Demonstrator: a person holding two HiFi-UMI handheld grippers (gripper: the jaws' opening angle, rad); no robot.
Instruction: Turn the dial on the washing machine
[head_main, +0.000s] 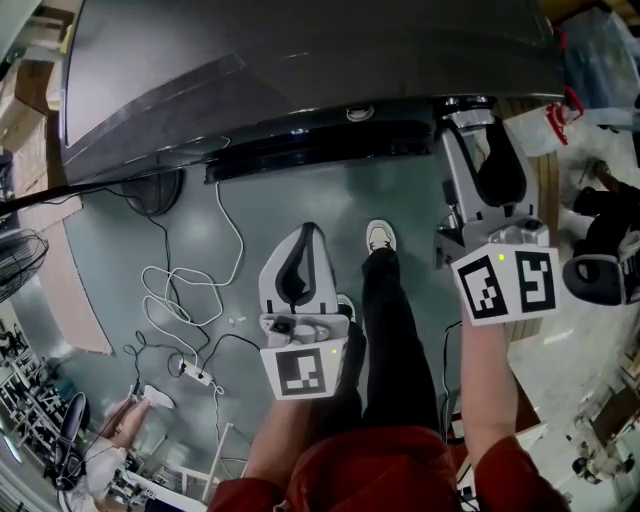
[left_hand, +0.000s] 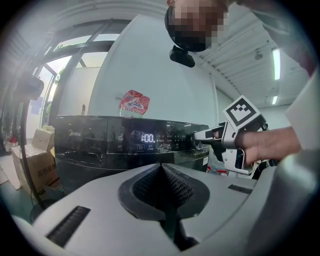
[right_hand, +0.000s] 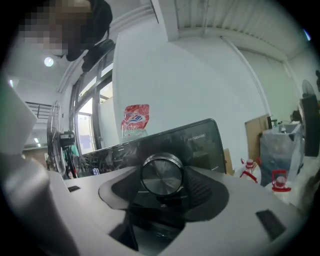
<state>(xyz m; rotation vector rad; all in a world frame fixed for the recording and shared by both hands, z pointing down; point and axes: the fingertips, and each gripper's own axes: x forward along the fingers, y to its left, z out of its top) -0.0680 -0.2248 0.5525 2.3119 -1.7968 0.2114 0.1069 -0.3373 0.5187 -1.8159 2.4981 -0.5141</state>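
at the right end of the dark panel (left_hand: 125, 137) on the washing machine (head_main: 300, 60), the right hand-held gripper (head_main: 468, 108) is clasping the metal dial (right_hand: 161, 174). the left hand-held gripper (left_hand: 161, 169) is hovering back from it, clenched on nothing.

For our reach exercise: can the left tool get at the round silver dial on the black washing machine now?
Probably not: the right tool appears clamped on the round silver dial, filling that spot, while the left tool hangs back, shut.
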